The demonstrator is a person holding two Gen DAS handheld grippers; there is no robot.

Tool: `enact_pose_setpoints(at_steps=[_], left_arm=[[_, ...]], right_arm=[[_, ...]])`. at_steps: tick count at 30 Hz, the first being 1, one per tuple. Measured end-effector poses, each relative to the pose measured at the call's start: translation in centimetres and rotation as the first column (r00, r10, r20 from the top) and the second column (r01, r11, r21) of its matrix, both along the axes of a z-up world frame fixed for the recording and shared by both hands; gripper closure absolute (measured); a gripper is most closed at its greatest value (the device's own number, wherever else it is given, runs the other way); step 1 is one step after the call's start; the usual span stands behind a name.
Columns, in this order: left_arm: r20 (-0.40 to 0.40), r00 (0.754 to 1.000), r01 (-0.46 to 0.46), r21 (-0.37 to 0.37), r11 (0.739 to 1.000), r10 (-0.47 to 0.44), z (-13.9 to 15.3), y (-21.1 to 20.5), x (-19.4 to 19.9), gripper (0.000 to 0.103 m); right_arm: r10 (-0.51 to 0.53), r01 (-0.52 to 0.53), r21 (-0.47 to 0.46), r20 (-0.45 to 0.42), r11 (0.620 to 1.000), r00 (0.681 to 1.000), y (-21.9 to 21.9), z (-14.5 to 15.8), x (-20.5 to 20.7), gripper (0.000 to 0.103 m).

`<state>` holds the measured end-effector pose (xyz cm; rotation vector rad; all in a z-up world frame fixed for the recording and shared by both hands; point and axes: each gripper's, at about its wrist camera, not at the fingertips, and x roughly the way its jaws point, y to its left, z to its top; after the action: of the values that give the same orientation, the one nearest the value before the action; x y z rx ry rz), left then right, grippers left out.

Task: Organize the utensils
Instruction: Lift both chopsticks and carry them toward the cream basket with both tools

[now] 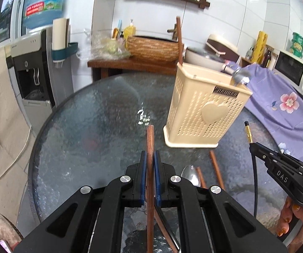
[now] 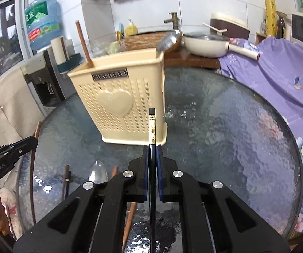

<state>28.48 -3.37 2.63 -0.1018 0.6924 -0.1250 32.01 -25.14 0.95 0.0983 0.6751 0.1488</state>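
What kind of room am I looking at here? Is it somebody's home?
Most likely a home kitchen or dining corner. A sink basin with a faucet stands at the back, a microwave sits on the side counter, and a water dispenser carries a big bottle, all around a round glass table.

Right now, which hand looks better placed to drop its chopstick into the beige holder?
Probably right. The right hand-held gripper holds its black chopstick pointing straight at the beige holder; the left hand-held gripper's brown chopstick points beside it.

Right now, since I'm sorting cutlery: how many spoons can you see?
2. One spoon stands in the beige holder; another spoon lies on the glass table. More may hide inside the holder.
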Motion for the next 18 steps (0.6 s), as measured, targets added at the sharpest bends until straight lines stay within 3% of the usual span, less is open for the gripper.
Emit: enact_pose_setpoints(at_steps=[18], left_arm=[[0.138,0.99,0.035,0.0,0.999,-0.035,5.0,-0.4,-3.1,0.096]], right_arm=[[0.093,-0.097,0.036,0.108,0.995,0.99,-0.3,5.3,-3.8,0.096]])
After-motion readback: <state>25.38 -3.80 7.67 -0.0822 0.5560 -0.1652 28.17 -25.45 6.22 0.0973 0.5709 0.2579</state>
